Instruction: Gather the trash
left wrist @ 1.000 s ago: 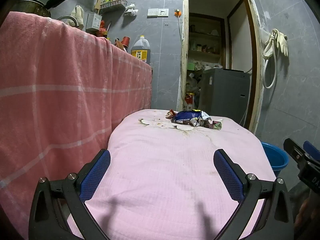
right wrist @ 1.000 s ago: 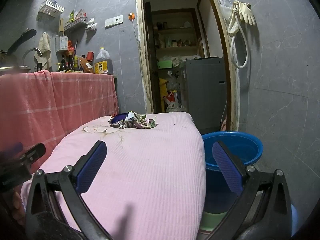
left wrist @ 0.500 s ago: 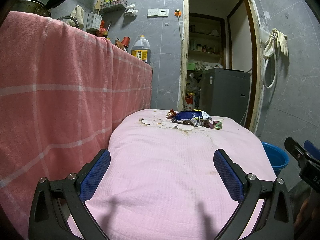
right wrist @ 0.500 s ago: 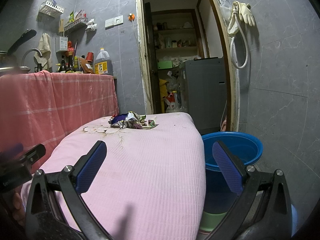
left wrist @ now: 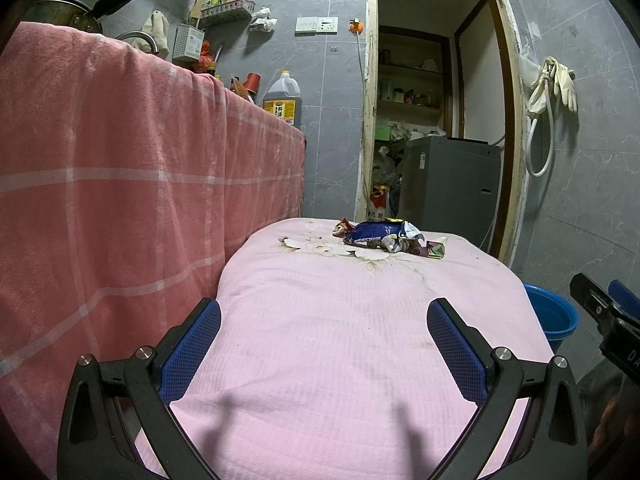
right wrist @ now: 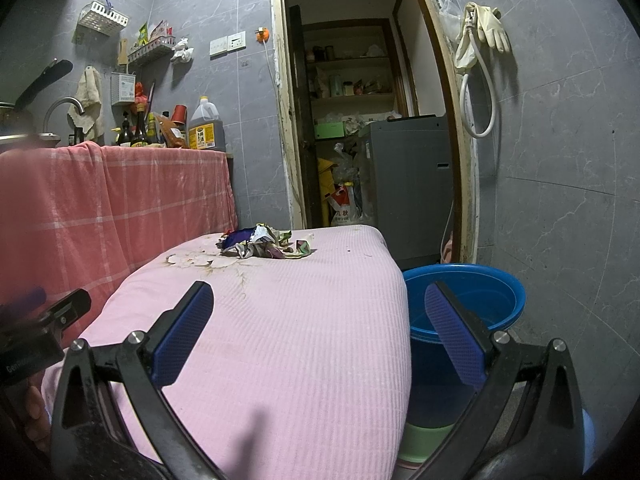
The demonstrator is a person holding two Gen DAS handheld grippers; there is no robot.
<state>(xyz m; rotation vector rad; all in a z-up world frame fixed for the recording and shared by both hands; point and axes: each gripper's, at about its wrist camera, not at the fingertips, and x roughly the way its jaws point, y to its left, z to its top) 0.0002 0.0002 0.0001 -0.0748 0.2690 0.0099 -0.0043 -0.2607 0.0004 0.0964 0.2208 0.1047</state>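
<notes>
The left gripper (left wrist: 324, 344) hangs over the near end of a table covered with a pink cloth (left wrist: 340, 340), its blue-padded fingers (left wrist: 190, 350) spread wide with nothing between them. The right gripper (right wrist: 318, 330) is also released and empty, held over the near right part of the same pink cloth (right wrist: 280, 320), with one finger above the cloth and the other in front of a blue bucket (right wrist: 468, 292). The trash (left wrist: 384, 236) sits at the far end of the table: a small heap of crumpled wrappers, the largest a blue packet, with a folded scrap just beside it on the right. From the right wrist view the same trash (right wrist: 260, 242) lies well apart from both grippers, and pale stained patches mark the cloth just in front of it. The blue bucket stands on the floor against the right edge of the table, stacked on something green below it. In the left wrist view only part of the blue bucket (left wrist: 554, 316) shows past the table's right edge. To the left a pink checked towel (left wrist: 120, 200) drapes over a counter, with a large oil bottle (left wrist: 282, 100) on top. Behind the table, a doorway opens onto a grey washing machine (right wrist: 408, 184).
</notes>
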